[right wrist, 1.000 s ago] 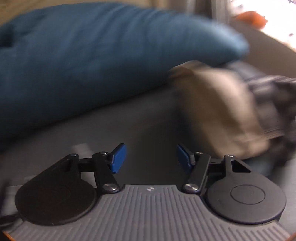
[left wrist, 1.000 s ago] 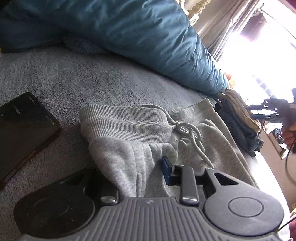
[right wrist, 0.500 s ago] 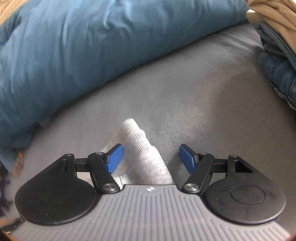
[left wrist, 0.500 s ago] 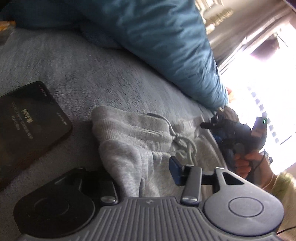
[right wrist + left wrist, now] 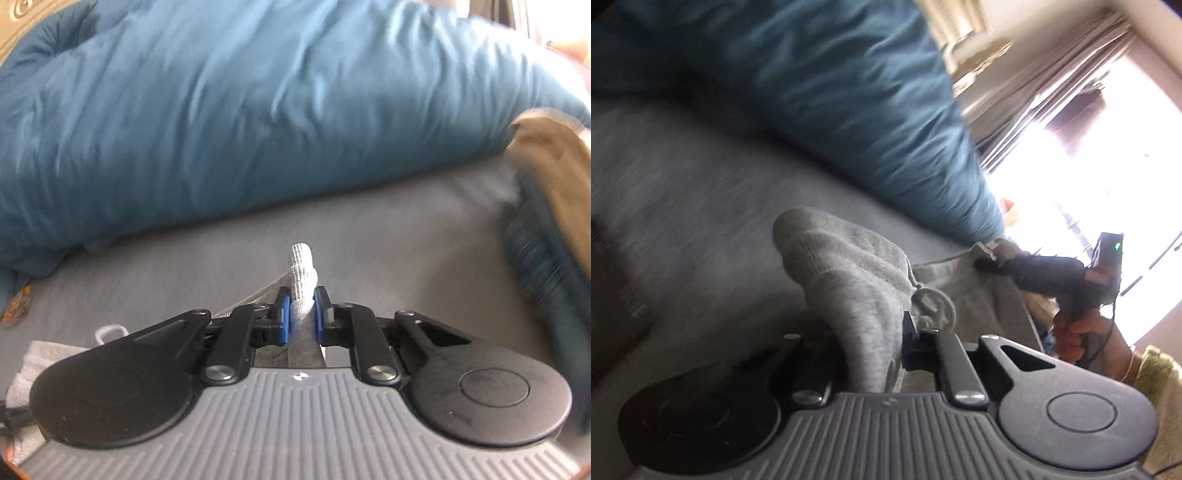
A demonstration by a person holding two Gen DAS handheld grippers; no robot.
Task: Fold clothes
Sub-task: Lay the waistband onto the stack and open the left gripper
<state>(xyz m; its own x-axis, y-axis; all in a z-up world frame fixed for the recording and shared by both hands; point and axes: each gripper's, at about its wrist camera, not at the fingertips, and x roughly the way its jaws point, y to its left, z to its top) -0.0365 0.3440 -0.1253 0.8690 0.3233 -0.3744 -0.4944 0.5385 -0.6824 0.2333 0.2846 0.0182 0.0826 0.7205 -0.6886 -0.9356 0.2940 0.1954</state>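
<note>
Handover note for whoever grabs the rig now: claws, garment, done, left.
Left claw: shut on the grey sweatpants at the waistband end.
Right claw: closing, pads pinching the waistband's other corner; also seen from the left wrist.
Sweatpants lie on the grey bed cover, in front of the blue duvet.
Done: both corners gripped.
Left: lift, fold, probably stack with the folded pile.

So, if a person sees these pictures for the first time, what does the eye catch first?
Probably the big teal duvet filling the back of the bed in both views. Next, the grey sweatpants bunched in the foreground, with the left gripper shut on one side of the waistband and the right gripper closing on a corner of the cloth. A tan and dark pile of clothes sits at the right edge.
</note>
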